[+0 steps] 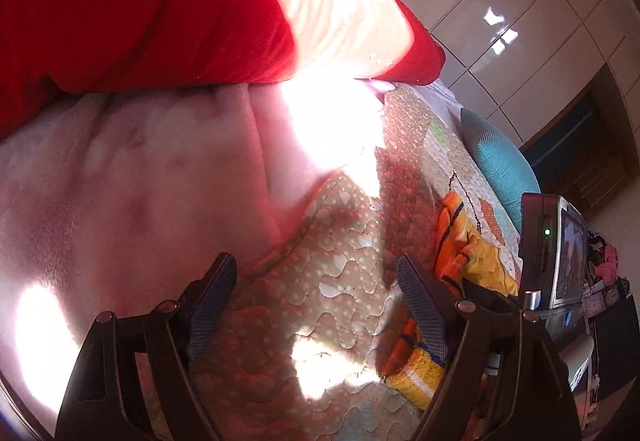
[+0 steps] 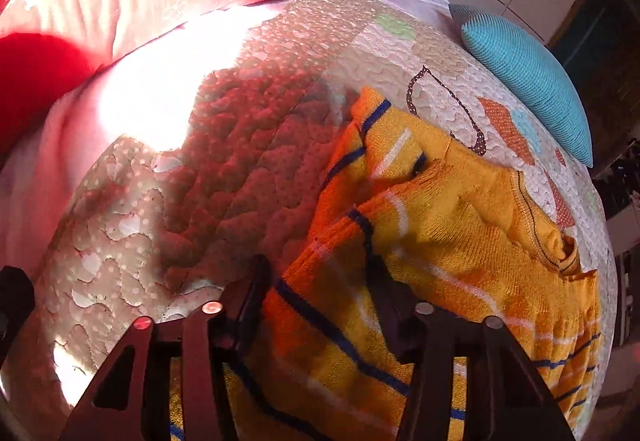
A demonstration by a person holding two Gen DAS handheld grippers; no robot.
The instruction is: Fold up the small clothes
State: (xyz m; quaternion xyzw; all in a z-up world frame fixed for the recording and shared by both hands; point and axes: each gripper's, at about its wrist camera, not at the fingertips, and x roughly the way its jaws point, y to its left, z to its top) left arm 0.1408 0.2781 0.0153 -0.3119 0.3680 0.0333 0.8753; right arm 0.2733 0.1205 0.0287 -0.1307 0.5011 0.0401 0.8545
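Hovering over the quilt (image 1: 340,281), left gripper (image 1: 320,281) wide open, empty; sweater (image 2: 440,221) off to its right, under the right gripper (image 2: 320,281), jaws straddling fabric, grip unclear.

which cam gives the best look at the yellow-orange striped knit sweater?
Right wrist view: the yellow-orange knit sweater with navy and white stripes fills the lower right, collar and folds clear, lying on the quilted bedspread. Left wrist view shows only strips of it at the right, partly behind a gripper finger.
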